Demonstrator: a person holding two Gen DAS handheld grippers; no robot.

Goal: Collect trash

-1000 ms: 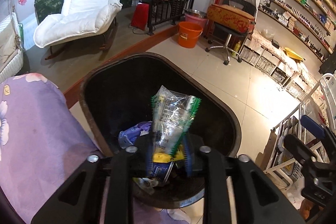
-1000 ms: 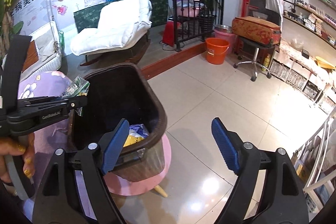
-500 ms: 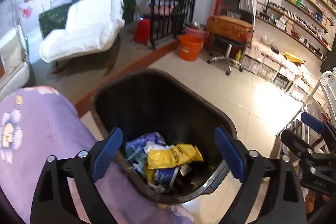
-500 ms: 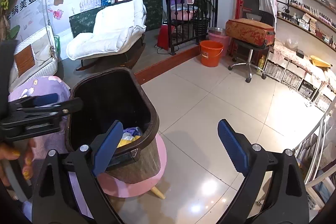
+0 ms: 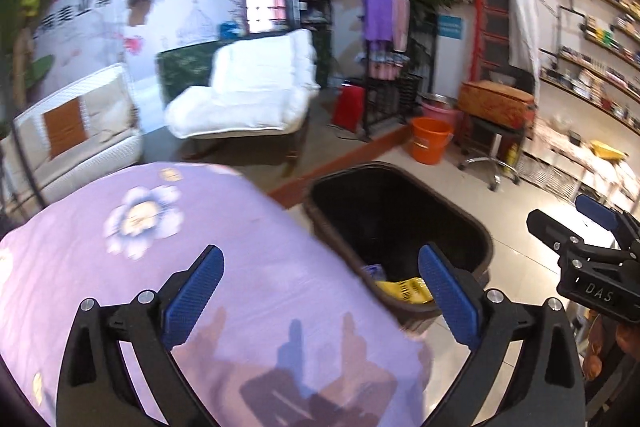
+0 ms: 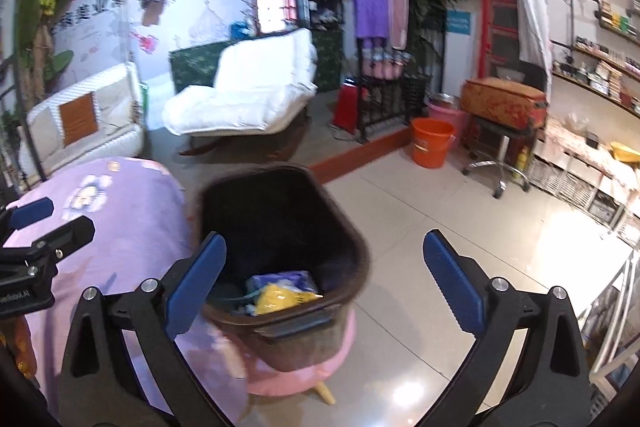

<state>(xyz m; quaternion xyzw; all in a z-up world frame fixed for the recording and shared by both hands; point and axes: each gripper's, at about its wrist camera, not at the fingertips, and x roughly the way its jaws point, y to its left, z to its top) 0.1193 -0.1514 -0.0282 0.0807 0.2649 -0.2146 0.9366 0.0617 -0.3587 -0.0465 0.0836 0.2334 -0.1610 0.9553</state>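
Observation:
A dark brown trash bin (image 5: 474, 227) (image 6: 304, 339) stands on a pink stool (image 6: 340, 359) beside a table under a purple flowered cloth (image 5: 160, 267) (image 6: 132, 227). Inside the bin lie a yellow wrapper (image 5: 404, 287) (image 6: 284, 297) and a blue-purple wrapper (image 6: 280, 279). My left gripper (image 5: 320, 255) hangs over the cloth's edge, left of the bin, its jaws opening with nothing between them. My right gripper (image 6: 325, 239) faces the bin from the near side, its jaws also opening and empty. Each view shows the other gripper at its edge: the right gripper (image 5: 576, 223), the left gripper (image 6: 52, 223).
Pale tiled floor (image 6: 440, 195) spreads right of the bin. Farther back stand an orange bucket (image 5: 430, 141), a swivel stool (image 5: 492, 147) with a patterned case, a white lounge chair (image 5: 256, 95) and a black rack (image 6: 392, 107). A white wire rack (image 6: 616, 327) is close at the right.
The left gripper let go of a clear green-edged wrapper over the bin, opened wide, then drew back and left over the purple cloth. The right gripper opened wider and backed off a little.

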